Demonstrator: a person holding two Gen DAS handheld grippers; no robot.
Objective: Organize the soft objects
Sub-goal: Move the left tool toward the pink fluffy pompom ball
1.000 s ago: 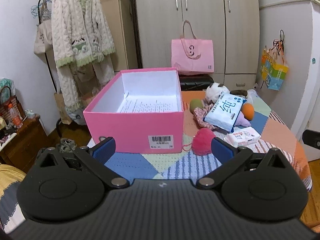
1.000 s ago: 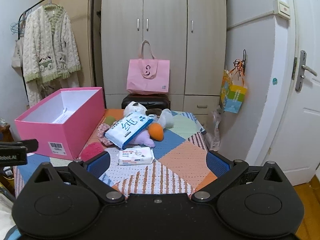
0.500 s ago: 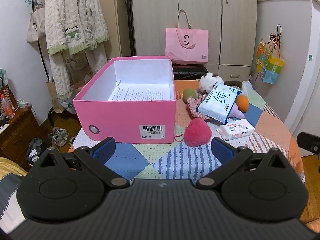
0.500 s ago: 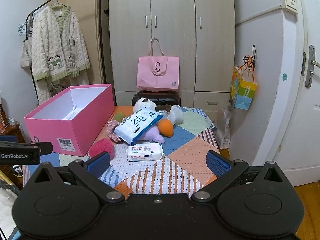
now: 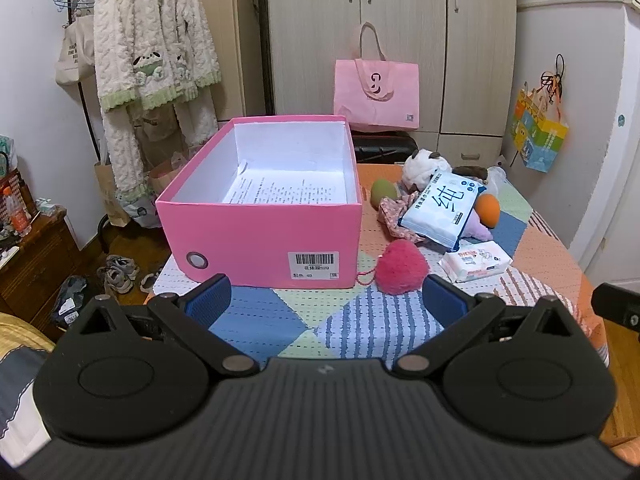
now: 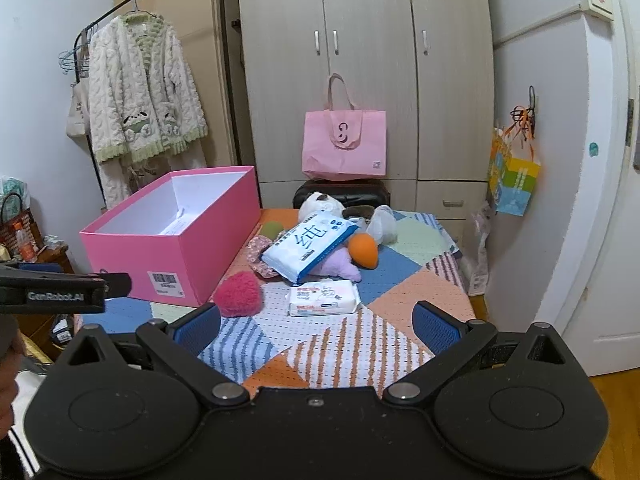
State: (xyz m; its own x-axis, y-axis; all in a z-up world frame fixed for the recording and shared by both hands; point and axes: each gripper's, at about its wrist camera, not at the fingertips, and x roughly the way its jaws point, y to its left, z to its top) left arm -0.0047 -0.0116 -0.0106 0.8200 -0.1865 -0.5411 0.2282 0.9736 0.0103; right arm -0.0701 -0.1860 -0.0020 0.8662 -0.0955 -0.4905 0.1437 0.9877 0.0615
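Two handheld grippers are hovering over the near edge of a table (image 5: pixel 536 248) covered with a patchwork cloth. The left gripper (image 5: pixel 326 294) is holding its two blue-padded jaws wide apart with nothing between them. The right gripper (image 6: pixel 316 322) is doing the same, its jaws spread and gripping nothing.

One pink box (image 5: pixel 260 236) is sitting open on the left part of the table, with one printed sheet of paper (image 5: pixel 284 192) lying on its white floor. One fuzzy pink pompom (image 5: pixel 400 268) is resting on the cloth just beside the box's right front corner.

Further right, a pile of soft things is lying together: one large blue-and-white tissue pack (image 5: pixel 440 210) is leaning across one lilac plush (image 6: pixel 340 262) and one floral fabric piece (image 5: pixel 396 220). One green sponge egg (image 5: pixel 383 192) is sitting behind the floral fabric, and one orange sponge egg (image 5: pixel 487 209) is sitting to the right of the large pack. One white-and-black plush (image 5: pixel 420 164) is lying at the far end of the pile. One small wipes pack (image 5: pixel 476 266) is lying flat in front of the pile, near the pompom.

One pink tote bag (image 6: pixel 344 144) is standing behind the table, against the wardrobe.
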